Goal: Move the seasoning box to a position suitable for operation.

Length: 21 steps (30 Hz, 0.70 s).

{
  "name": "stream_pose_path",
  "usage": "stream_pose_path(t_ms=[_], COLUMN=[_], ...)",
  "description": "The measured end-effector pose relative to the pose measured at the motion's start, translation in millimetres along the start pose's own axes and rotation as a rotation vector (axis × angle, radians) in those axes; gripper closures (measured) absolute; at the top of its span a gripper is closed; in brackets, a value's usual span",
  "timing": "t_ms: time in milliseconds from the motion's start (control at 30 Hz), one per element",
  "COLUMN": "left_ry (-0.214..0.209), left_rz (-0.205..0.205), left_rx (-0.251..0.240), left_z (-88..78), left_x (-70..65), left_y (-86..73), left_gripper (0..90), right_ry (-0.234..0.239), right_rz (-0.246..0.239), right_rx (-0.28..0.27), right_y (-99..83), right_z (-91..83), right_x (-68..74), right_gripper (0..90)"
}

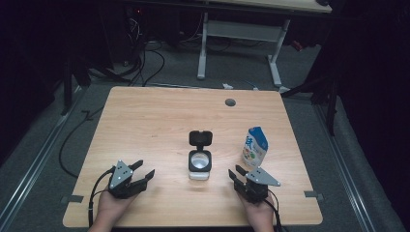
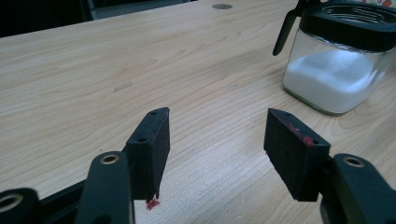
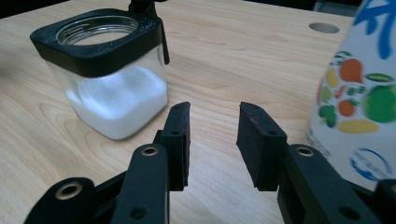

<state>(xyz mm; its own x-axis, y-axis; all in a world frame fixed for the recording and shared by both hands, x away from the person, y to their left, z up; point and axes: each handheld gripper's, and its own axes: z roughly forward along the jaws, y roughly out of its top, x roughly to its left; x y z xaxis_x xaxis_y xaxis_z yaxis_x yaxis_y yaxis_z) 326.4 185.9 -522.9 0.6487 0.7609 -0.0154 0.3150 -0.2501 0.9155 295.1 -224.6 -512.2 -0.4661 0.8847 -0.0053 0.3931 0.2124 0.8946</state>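
Centrally on the wooden surface (image 1: 145, 116) stands a square glass jar (image 1: 199, 166), about half full of white powder, its black collar open and the hinged black lid (image 1: 200, 137) tipped back behind it. Just right of it stands a white and blue pouch (image 1: 255, 146) printed with vegetables. Either side, near the front edge, the left gripper (image 1: 140, 175) and right gripper (image 1: 235, 175) rest with fingers apart, holding nothing.

Between my left tongs (image 1: 143, 177) and right tongs (image 1: 235, 175) stands the square glass jar (image 1: 199, 164), black lid flipped open; the white-blue pouch (image 1: 254, 147) stands just beyond my right tongs.
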Motion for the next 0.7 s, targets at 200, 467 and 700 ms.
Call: stream_pose_path(t_ms=[200, 467, 700], left_ry=[0.018, 0.015, 0.008], left_rz=[0.0, -0.056, -0.049], left_rx=[-0.007, 0.057, 0.094], left_z=[0.9, 16.9, 41.7], left_x=[-5.6, -19.2, -39.6], left_y=[1.3, 5.2, 17.5], left_gripper=[45.9, 51.6, 70.3], right_ry=[0.015, -0.017, 0.045], right_rz=[-0.021, -0.026, 0.012], right_rx=[-0.009, -0.037, -0.021], right_y=[7.9, 2.0, 2.2], right_z=[14.1, 11.5, 6.4], right_x=[7.1, 14.5, 11.7], right_gripper=[70.2, 71.3, 70.4])
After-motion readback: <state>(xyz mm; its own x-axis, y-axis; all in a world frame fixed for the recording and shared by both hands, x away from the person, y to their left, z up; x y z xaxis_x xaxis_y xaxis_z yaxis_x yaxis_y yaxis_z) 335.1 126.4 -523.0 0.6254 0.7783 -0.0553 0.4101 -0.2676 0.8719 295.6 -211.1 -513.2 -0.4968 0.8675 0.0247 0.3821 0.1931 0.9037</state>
